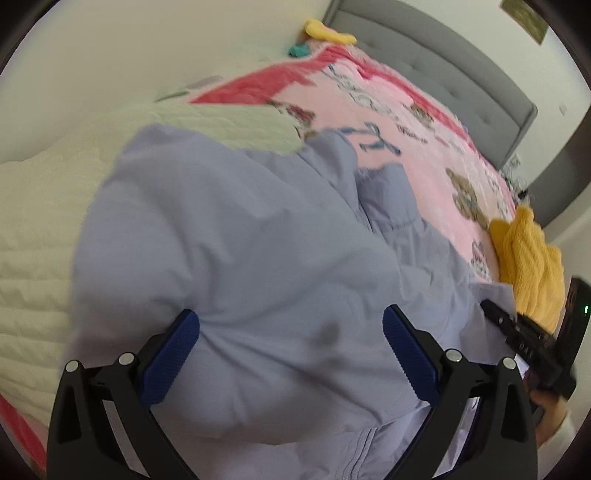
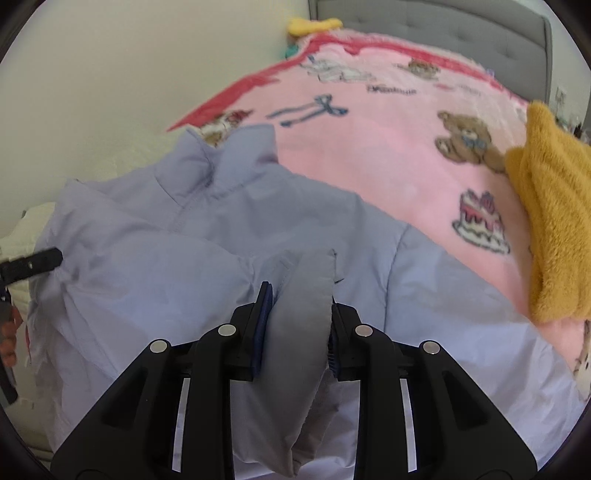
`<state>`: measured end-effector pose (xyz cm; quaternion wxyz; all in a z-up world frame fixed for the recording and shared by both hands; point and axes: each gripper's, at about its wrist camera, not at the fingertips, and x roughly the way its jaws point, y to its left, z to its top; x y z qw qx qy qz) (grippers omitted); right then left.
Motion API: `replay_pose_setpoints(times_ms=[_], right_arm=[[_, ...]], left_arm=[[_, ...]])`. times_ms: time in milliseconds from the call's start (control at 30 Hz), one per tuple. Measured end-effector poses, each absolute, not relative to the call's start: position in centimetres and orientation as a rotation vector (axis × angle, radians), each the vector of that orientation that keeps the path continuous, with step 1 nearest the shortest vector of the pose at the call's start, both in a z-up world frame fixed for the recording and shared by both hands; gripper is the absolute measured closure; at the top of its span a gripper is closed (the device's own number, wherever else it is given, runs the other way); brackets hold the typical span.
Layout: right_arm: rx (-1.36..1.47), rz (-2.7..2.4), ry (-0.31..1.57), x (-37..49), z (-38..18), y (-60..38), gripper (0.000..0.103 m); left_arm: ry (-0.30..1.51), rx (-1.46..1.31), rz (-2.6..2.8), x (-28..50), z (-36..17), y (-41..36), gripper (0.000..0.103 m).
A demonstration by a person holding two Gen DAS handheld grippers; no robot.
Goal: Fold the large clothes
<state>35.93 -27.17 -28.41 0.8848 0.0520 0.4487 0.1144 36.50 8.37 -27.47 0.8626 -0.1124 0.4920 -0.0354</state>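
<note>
Pink fleece blanket (image 2: 388,155) printed with teddy bears and cakes covers the bed, with a grey tufted headboard (image 2: 461,33) behind and a pale wall at the left. Farthest left lies a cream quilted cover (image 1: 40,229). Next to it, spread across the near part of the bed, is the large lavender zip-front jacket (image 2: 207,236), its collar standing up toward the headboard and its body puffed and creased.

The left gripper (image 1: 291,354) hangs over a bulging fold of that jacket with its blue pads (image 1: 170,358) wide apart; cloth swells up between them, but the view is blurred and the pads seem not to pinch it. Further right, the right gripper (image 2: 297,321) is clamped on a grey-lavender band of the jacket's edge, perhaps a cuff or hem, which runs up between its narrow-set fingers. At the far right sits a folded mustard-yellow fuzzy garment (image 2: 554,221).

To fold well here, the held edge should be carried over flat, with the slack pulled taut first, and the left gripper should pin or take the opposite edge so the puffed fabric does not slide. The right grip is best released only once the edge lies aligned.
</note>
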Motion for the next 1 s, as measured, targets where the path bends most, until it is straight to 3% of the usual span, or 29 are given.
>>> replay_pose_setpoints(times_ms=[100, 233, 333, 400, 567, 667, 733, 833, 1000], right_arm=[[0.161, 0.218, 0.915, 35.8, -28.5, -27.4, 0.078], [0.093, 0.153, 1.048, 36.9, -32.0, -27.2, 0.073], [0.094, 0.118, 1.114, 37.1, -34.2, -27.6, 0.053], [0.128, 0.061, 1.104, 36.8, -33.7, -28.3, 0.031], [0.165, -0.026, 0.875, 33.0, -28.5, -29.1, 0.01], [0.179, 0.065, 0.737, 30.3, -26.3, -28.1, 0.012], [0.171, 0.154, 0.739, 29.6, -26.3, -26.9, 0.02], [0.113, 0.21, 0.9, 30.4, -29.2, -24.6, 0.03], [0.105, 0.212, 1.024, 30.5, -33.9, -23.3, 0.029]], left_arm=[[1.055, -0.202, -0.069, 37.0, -28.1, 8.7, 0.005], [1.072, -0.075, -0.052, 37.5, -29.7, 7.1, 0.005], [1.06, 0.041, -0.025, 37.3, -30.2, 5.7, 0.005], [1.057, 0.092, -0.015, 36.9, -29.8, 5.1, 0.005], [1.006, 0.088, -0.041, 34.6, -27.1, 4.6, 0.005], [1.025, 0.014, -0.093, 33.6, -26.3, 4.7, 0.005], [1.053, -0.061, -0.127, 33.3, -26.7, 4.6, 0.005], [1.116, -0.084, -0.117, 34.0, -28.8, 4.6, 0.005], [1.142, -0.123, -0.126, 34.7, -30.4, 5.1, 0.005]])
